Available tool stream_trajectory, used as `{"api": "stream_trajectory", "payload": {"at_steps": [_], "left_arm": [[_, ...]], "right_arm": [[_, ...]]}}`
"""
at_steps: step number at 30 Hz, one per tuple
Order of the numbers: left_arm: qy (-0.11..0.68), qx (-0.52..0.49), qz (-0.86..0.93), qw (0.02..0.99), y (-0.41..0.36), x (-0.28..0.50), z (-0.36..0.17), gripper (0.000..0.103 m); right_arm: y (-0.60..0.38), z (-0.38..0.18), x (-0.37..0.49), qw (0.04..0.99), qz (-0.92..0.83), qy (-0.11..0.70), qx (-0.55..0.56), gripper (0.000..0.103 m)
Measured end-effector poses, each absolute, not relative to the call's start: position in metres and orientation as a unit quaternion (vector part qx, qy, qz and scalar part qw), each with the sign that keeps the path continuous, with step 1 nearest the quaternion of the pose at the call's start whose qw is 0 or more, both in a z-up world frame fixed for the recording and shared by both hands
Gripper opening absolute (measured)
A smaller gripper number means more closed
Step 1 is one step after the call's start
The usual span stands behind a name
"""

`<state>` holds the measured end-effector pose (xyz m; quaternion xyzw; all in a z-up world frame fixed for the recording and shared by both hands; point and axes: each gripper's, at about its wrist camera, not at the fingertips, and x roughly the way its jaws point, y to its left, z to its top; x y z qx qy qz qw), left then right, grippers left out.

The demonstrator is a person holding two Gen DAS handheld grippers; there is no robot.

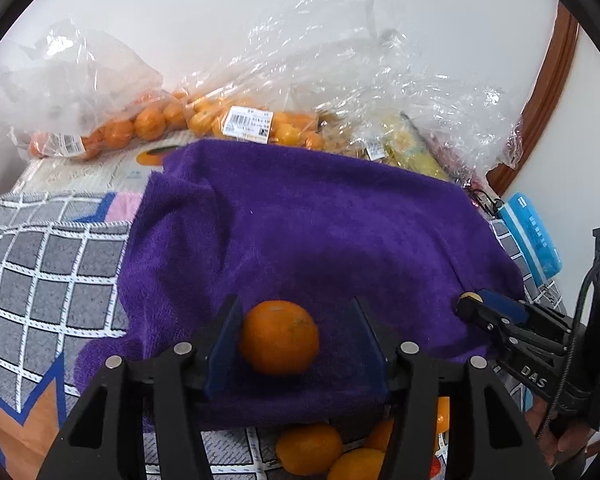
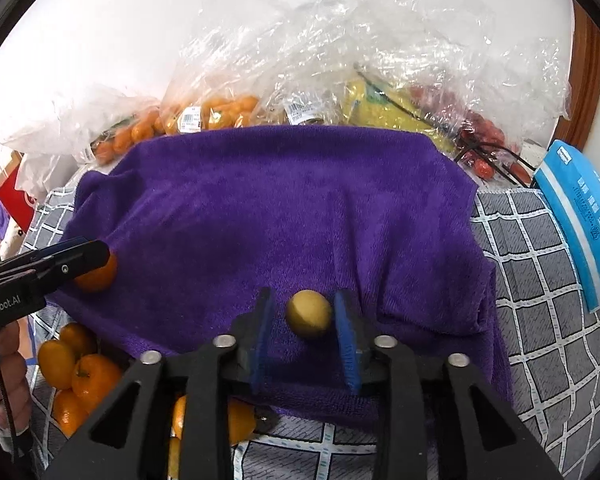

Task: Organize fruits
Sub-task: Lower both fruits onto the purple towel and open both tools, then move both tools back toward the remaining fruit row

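Left tongs: we see them spread wide around the orange; the left pad touches its side, the right pad stands clear, so nothing is clamped.
Right tongs: we see them parted around the small yellow fruit, with a gap on each side; the fruit is not gripped.
Where the fruit lies: both pieces rest on the purple towel near its front edge; more oranges sit loose below that edge, and bagged fruit lies behind the towel.
Risk, rolling: we judge that the orange, nudged from one side only, could roll off the towel's front edge into the loose pile.
Risk, squirting out: if either pair closes off-centre, a round fruit may pop forward out of the pads.
Risk, snagging: the pads hang low over the plush cloth; we think a closing grip could pinch towel and drag it.
Risk, collision: the two pairs of tongs work near each other, so a sideways move could knock one fruit with the other tool.
Risk, bruising: the yellow fruit looks small, and a hard squeeze might mark it.
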<state>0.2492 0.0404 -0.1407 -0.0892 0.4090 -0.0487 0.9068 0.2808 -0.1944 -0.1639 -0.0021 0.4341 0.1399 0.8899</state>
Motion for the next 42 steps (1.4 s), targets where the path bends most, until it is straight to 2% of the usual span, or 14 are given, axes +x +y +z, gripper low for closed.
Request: {"api": "stream_trajectory", "payload": {"at_steps": [1, 3, 17, 27, 32, 42], "left_arm": [[0.406, -0.088, -0.049, 0.908, 0.040, 0.249, -0.140, 0.055], [0.403, -0.088, -0.050, 0.909, 0.039, 0.248, -0.139, 0.056], [0.364, -0.089, -0.044, 0.926, 0.037, 0.231, -0.122, 0.055], [0.351, -0.066, -0.069, 0.931, 0.025, 0.199, -0.094, 0.055], [0.352, -0.055, -0.083, 0.931, 0.022, 0.176, -0.087, 0.055], [0.370, -0.056, -0.082, 0.924, 0.028, 0.139, -0.095, 0.055]], "right_arm": [[-0.195, -0.163, 0.281, 0.891, 0.139, 0.433, 0.001, 0.057], [-0.196, -0.160, 0.280, 0.891, 0.134, 0.433, 0.006, 0.061], [-0.191, -0.133, 0.257, 0.926, 0.123, 0.357, -0.021, 0.061], [-0.196, -0.101, 0.215, 0.929, 0.113, 0.352, -0.002, 0.061], [-0.197, -0.093, 0.192, 0.923, 0.119, 0.366, 0.018, 0.057], [-0.197, -0.094, 0.150, 0.921, 0.116, 0.372, 0.030, 0.055]]}}
